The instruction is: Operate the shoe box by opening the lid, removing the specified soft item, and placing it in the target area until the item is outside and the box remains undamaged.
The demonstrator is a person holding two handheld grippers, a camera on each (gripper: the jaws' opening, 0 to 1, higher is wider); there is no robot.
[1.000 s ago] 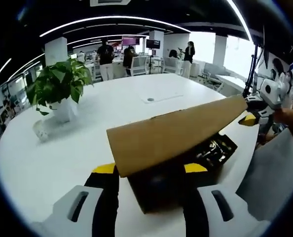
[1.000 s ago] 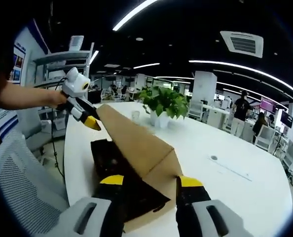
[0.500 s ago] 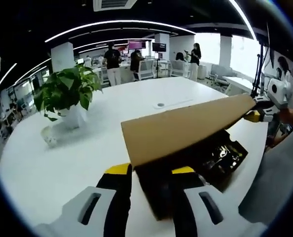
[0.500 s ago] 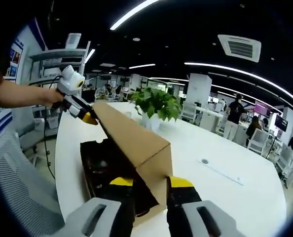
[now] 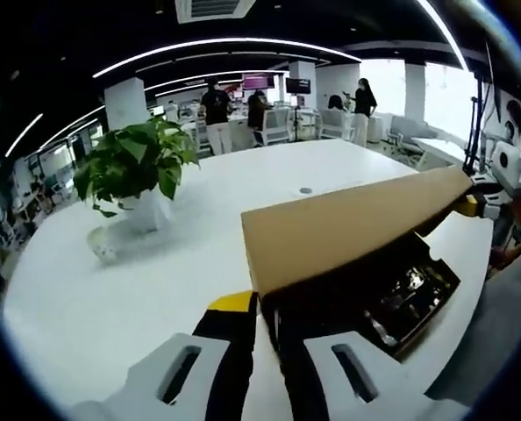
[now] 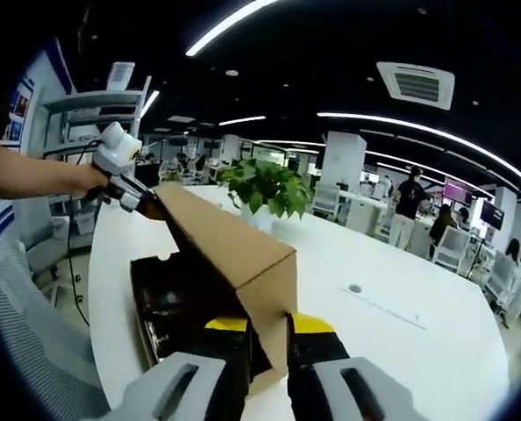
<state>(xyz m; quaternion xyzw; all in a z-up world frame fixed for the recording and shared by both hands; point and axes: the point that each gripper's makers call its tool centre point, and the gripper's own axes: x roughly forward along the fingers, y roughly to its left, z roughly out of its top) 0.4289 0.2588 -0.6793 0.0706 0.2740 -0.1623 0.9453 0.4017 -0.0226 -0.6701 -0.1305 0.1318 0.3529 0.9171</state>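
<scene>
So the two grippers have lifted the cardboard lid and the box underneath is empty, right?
Not empty. The left gripper view shows dark items inside the box under the raised lid. Both grippers do grip the lid's ends: left gripper, right gripper.

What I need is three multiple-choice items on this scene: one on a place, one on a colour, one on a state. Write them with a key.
1. The potted plant stands: A on a chair; B on the white table; C on the floor.
2. The lid is: A brown; B red; C blue.
3. The shoe box is: A taped shut; B crushed flat; C open, lid tilted up.
Answers: B, its pot rests on the tabletop; A, plain cardboard brown in both views; C, the left claw and right claw each clamp a lid end, with the dark interior exposed.
</scene>
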